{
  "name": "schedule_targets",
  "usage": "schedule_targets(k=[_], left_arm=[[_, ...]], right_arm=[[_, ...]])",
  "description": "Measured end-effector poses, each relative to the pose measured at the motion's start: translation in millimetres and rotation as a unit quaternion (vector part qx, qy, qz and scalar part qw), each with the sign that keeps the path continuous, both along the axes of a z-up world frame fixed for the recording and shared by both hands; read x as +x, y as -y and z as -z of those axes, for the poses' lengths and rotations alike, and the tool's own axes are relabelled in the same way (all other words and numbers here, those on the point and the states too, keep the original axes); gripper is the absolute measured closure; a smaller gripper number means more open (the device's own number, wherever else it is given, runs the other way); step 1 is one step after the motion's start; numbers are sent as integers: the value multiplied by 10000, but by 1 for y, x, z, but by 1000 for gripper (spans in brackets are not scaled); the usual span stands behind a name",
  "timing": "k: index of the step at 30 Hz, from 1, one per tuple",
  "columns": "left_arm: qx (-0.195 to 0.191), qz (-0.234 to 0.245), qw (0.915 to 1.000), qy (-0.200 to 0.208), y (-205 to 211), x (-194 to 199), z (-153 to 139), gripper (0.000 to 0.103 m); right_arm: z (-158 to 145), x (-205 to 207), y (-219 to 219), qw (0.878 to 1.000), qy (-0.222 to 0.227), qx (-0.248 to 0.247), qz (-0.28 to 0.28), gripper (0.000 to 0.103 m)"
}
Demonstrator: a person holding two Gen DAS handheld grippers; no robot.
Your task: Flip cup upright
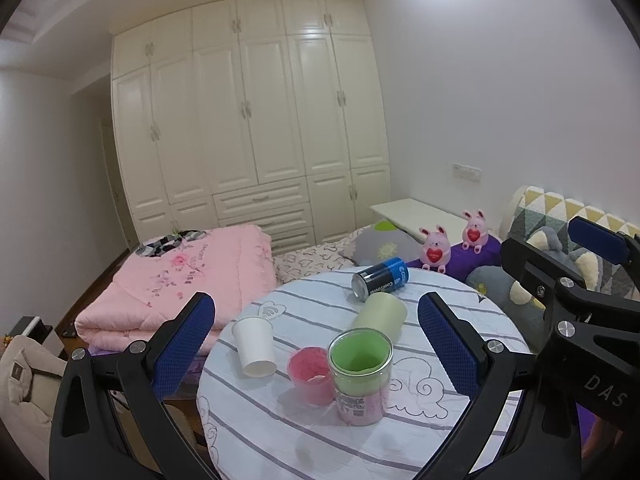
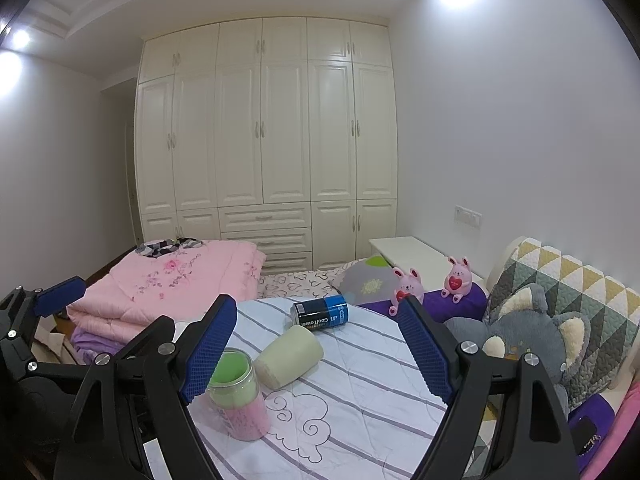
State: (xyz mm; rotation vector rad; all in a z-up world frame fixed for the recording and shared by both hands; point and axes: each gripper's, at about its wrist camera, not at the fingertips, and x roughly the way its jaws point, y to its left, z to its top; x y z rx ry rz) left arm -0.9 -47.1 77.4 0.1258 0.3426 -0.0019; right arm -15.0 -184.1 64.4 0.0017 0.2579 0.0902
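A pale green cup [image 1: 381, 313] lies on its side on the round cloth-covered table [image 1: 460, 344], behind an upright clear jar [image 1: 360, 376] with green and pink filling. In the right wrist view the cup [image 2: 289, 357] lies with its base toward me, right of the jar [image 2: 238, 394]. A white paper cup [image 1: 255, 347] stands upside down at the table's left. A small pink cup [image 1: 310, 374] stands upright by the jar. My left gripper [image 1: 316, 344] is open above the table's near side. My right gripper [image 2: 316, 350] is open, around the lying cup's position but apart from it.
A blue and black can [image 1: 380, 278] lies on its side at the table's far edge. Behind is a bed with a folded pink quilt [image 1: 180, 280], two pink bunny toys [image 1: 434, 250], grey plush toys [image 2: 532, 336] and a white wardrobe [image 1: 248, 120].
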Motion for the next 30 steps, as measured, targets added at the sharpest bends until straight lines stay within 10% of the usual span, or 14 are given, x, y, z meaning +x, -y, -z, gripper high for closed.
schedule_targets(k=[30], left_arm=[[-107, 17, 9999, -68, -7, 0, -2, 0]], right_arm=[[-2, -1, -4, 10000, -40, -40, -47, 19]])
